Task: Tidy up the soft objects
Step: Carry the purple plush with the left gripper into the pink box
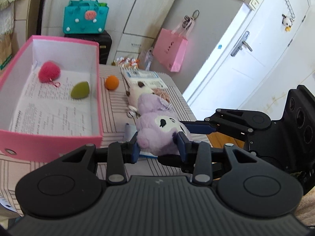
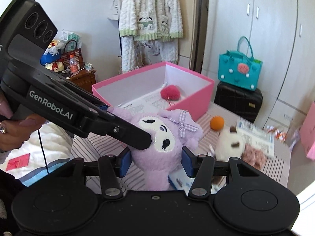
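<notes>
"GenRobot.AI" stands in white on the left gripper [image 2: 126, 129] body's black side.

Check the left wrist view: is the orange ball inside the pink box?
No, the orange ball lies on the striped cloth just outside the pink box.

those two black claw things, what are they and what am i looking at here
They are handheld grippers; a person's hand holds one. Each carries a camera looking along its fingers, one picture per gripper. The left gripper and right gripper both squeeze the same purple plush toy. On the striped table are an orange ball, a white plush and an open pink box, already holding a pink pompom and a green sponge.
</notes>
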The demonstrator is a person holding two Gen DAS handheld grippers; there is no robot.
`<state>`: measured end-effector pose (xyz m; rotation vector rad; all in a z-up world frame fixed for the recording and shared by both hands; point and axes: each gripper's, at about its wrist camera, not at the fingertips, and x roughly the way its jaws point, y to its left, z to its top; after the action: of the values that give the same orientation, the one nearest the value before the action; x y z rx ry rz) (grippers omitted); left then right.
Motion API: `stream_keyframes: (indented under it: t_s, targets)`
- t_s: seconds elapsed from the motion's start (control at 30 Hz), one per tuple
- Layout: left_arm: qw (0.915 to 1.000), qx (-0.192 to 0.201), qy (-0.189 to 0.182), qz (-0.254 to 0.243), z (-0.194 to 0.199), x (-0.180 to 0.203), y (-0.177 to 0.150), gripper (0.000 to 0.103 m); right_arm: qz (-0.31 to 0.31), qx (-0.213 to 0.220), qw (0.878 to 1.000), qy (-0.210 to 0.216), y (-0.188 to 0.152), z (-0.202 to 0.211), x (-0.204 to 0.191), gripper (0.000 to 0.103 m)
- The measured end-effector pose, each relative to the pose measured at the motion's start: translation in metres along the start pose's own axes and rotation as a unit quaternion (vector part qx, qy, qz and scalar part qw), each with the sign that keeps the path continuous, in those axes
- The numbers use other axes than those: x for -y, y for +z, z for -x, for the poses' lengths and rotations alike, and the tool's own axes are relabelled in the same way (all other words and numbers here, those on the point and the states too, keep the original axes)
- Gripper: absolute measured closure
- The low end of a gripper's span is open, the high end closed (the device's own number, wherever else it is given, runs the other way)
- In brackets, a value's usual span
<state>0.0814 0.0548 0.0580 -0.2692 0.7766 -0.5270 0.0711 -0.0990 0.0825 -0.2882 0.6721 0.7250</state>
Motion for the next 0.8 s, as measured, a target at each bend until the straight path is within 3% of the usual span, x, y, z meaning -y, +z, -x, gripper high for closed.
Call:
stream_keyframes:
  t_s: [0.3,0.43,0.57,0.8]
  targets:
    - [0.9991,0.041,0.01,0.011,0.019,-0.023,0.019,0.066,0.059,0.008,0.998,-0.014,0.039,-0.014,-0.013,0.045]
    - [0.997,0.068,0.037,-0.005,0.026,-0.036,0.028,0.066,0.075,0.024,0.997,-0.003,0.06,-0.03,-0.012,0.045]
    - [0.9941,0.086,0.066,0.01,0.028,-0.06,0.038,0.065,0.092,0.036,0.995,0.016,0.079,-0.059,-0.011,0.045]
    - [0.9912,0.042,0.12,0.035,0.001,-0.112,0.067,0.066,0.092,-0.007,0.993,0.079,0.112,-0.131,0.007,0.045]
